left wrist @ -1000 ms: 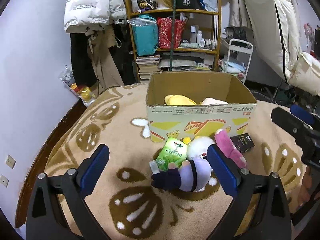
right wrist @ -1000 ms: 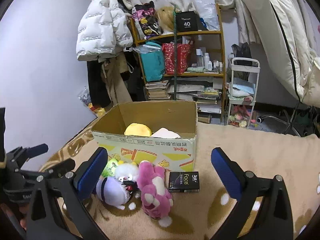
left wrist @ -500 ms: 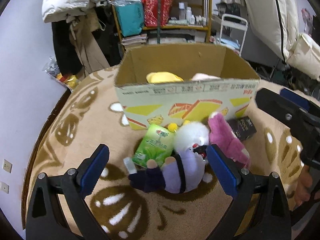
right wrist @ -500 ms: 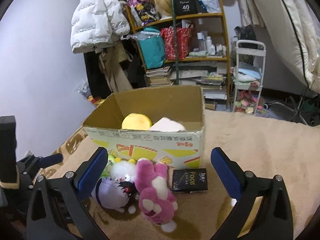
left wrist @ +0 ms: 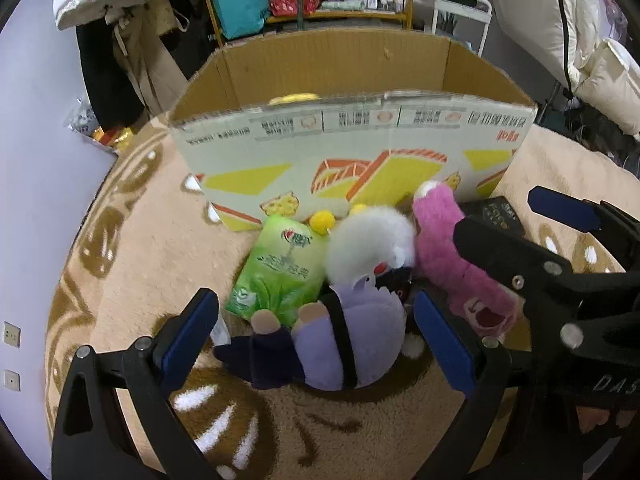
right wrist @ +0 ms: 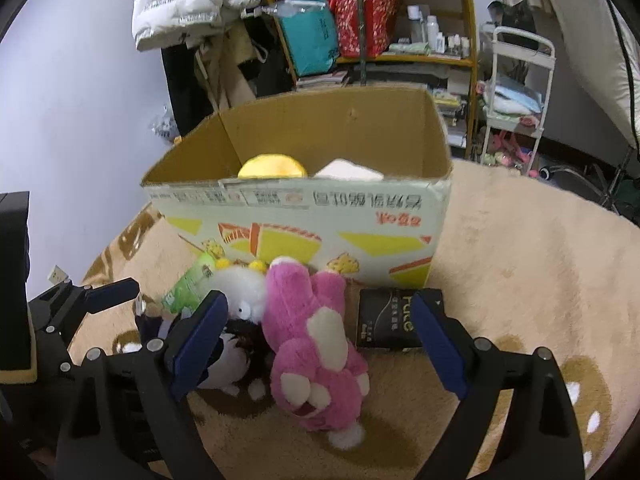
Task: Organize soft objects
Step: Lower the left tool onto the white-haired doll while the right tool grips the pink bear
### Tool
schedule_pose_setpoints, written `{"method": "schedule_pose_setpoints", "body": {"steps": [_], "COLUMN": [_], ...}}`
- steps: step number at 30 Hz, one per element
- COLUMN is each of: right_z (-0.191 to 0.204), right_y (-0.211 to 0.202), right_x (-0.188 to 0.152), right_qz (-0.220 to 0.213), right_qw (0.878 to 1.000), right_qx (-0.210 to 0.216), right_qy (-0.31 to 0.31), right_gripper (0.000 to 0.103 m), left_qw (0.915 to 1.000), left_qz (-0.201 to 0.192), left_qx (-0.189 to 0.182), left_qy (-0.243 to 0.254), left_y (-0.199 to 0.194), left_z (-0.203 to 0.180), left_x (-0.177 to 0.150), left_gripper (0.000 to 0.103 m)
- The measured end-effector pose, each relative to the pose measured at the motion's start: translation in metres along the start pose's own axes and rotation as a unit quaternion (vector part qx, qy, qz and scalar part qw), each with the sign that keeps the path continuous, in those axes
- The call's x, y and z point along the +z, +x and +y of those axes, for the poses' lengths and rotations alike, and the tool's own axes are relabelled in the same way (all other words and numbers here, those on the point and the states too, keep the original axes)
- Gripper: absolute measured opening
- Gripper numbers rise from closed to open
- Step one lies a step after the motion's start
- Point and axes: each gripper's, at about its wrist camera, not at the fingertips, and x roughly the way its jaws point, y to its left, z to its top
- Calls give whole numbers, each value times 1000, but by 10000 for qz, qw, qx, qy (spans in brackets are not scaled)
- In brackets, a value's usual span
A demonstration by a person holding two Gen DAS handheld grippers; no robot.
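Before the cardboard box (left wrist: pixel 352 148), soft toys lay on the rug (left wrist: pixel 160 248).
Your left gripper (left wrist: pixel 316 336) straddled the purple plush (left wrist: pixel 348 344), jaws spread; your right gripper (right wrist: pixel 320 340) straddled the pink plush (right wrist: pixel 316 344), also spread.

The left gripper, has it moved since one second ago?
Yes. The left gripper came forward and down toward the box, now straddling the purple plush.

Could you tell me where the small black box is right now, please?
The small black box lies flat on the beige carpet in the right wrist view, before the cardboard box's right corner, just right of the pink plush toy.
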Motion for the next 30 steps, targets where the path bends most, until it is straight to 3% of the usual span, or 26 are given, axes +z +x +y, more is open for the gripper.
{"method": "schedule_pose_setpoints", "body": {"steps": [2,6,12,15,30], "right_z": [0,-4,-8,-9,0], "right_y": [8,23,27,30,32], "right_x": [-2,-7,-10,-12,-17], "right_qz": [130,448,566,671,853], "right_qw": [9999,9989,9980,9970,9961], "right_qx": [35,84,210,321,203], "right_qy": [14,95,163,219,127], "right_gripper": [95,68,63,54,49], "left_qw": [9999,9996,9995,9996,9980], "left_qz": [132,265,316,264,548], "left_qx": [9,31,-34,-73,-305], "left_qy": [10,24,4,4,-79], "left_y": [7,14,19,17,17], "left_z": [0,0,2,2,2], "left_x": [-1,-3,-4,-5,-11], "left_gripper": [97,97,96,87,86]}}
